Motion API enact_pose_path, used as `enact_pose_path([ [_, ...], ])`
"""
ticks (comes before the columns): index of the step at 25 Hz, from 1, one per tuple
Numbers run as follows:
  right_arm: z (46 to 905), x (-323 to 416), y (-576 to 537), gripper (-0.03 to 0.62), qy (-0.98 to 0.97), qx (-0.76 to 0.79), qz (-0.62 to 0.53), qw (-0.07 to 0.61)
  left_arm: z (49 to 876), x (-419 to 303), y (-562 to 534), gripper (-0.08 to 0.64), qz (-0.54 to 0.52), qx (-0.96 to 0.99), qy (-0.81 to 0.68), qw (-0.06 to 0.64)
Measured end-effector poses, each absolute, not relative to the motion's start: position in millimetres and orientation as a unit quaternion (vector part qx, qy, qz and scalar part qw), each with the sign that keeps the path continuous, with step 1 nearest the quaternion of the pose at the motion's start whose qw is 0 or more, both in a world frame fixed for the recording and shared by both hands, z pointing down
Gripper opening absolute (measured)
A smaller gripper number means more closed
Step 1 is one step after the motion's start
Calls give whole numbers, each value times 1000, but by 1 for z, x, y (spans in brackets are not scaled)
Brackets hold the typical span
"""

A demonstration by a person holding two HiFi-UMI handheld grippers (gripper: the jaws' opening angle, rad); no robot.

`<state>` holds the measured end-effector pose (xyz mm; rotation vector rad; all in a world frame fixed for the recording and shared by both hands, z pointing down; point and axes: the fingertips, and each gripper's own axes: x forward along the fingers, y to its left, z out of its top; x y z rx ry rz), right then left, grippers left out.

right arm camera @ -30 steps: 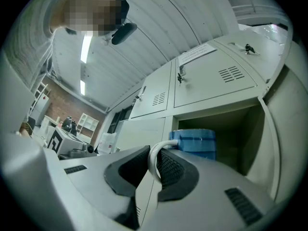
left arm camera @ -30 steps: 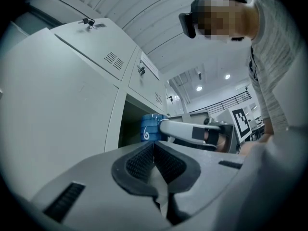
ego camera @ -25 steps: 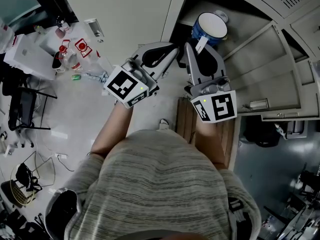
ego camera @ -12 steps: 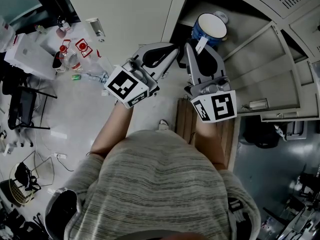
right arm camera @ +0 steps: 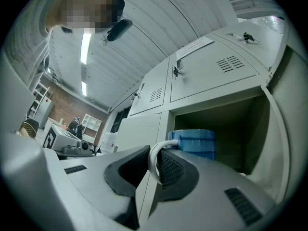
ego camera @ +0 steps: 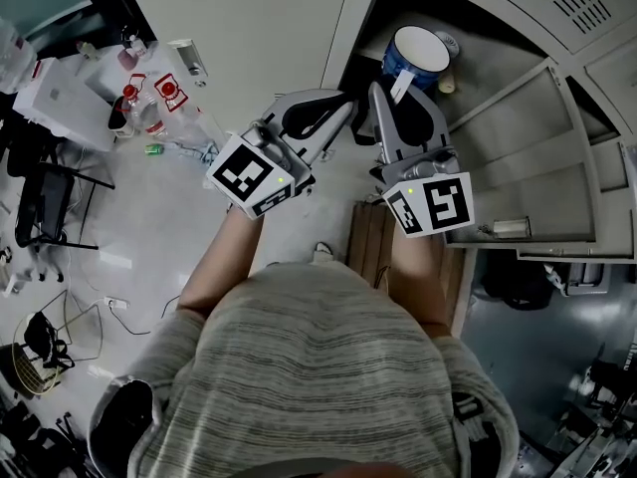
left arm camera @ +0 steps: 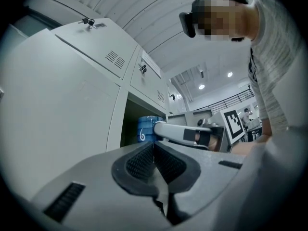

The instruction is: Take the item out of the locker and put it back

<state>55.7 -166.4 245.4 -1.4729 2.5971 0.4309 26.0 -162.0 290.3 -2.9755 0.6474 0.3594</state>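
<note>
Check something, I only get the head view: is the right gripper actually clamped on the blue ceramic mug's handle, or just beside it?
Observer: Clamped. In the right gripper view, the right gripper presses its pads on the white looped handle of the blue ceramic mug.
Operator: Any marking on the mug's side?
Observer: Yes, the left gripper view shows a white swirl on the blue wall.
Operator: Left gripper holding anything?
Observer: No. The left gripper has its jaws shut together with nothing between them.
</note>
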Motion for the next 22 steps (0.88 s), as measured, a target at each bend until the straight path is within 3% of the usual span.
enact_pose_path([
  [22, 261, 73, -247, 57, 877, -462, 112, 70, 304, 38, -201, 8, 95, -961, 259, 31],
])
